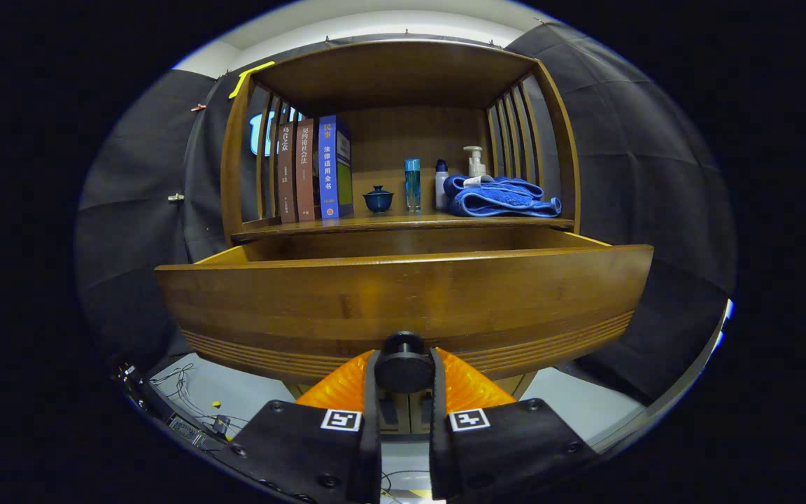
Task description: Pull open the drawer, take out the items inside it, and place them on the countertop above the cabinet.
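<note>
A wooden drawer (403, 294) stands pulled out from the cabinet toward me, its wide front panel just ahead. My gripper (404, 367) is shut on the black round drawer knob (404, 364), with one orange finger (340, 385) on each side of it. The drawer's inside is hidden behind its front panel. Above the drawer lies the wooden countertop (403, 222), under an open shelf frame.
On the countertop stand three books (312, 171), a dark blue lidded cup (378, 199), a blue bottle (412, 184), a white bottle (441, 185), a pump bottle (474, 162) and a folded blue towel (497, 197). Cables (186, 399) lie on the floor below left.
</note>
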